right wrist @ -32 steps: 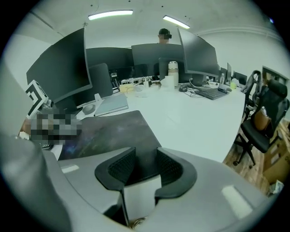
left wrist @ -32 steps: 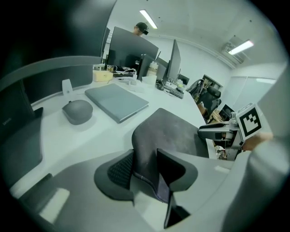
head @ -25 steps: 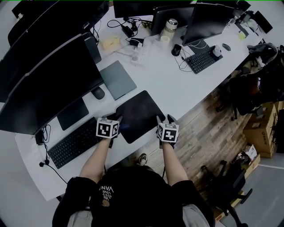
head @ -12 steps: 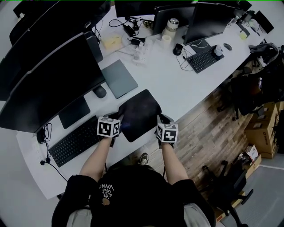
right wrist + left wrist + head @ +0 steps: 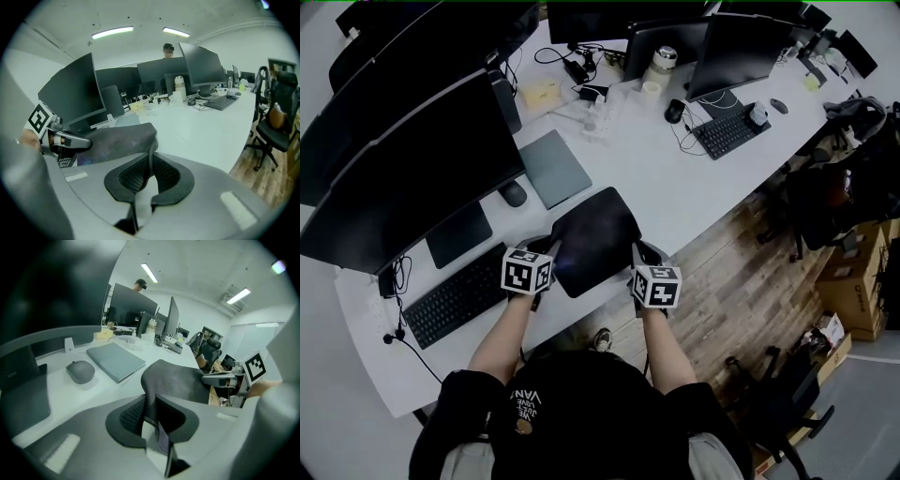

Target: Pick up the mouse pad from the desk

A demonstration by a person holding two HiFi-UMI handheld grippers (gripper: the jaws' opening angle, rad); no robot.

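The black mouse pad (image 5: pixel 592 239) hangs by its near corners over the front of the white desk (image 5: pixel 675 187). My left gripper (image 5: pixel 546 253) is shut on its left edge, and my right gripper (image 5: pixel 639 255) on its right edge. Both pairs of jaws have just been closing with the pad between them. In the left gripper view the pad (image 5: pixel 180 380) curves up out of the jaws toward the right gripper (image 5: pixel 220 378). In the right gripper view the pad (image 5: pixel 117 140) stretches across to the left gripper (image 5: pixel 70 141).
A black keyboard (image 5: pixel 455 300) lies left of the pad, with a dark mouse (image 5: pixel 513 194) and a grey flat slab (image 5: pixel 555 167) behind it. Large monitors (image 5: pixel 403 159) line the desk's left. Wooden floor (image 5: pixel 741 281) and office chairs (image 5: pixel 825 187) are to the right.
Both grippers have risen slightly with the pad's near edge, and the pad now bows up between them. The right jaws have closed onto the pad's edge.
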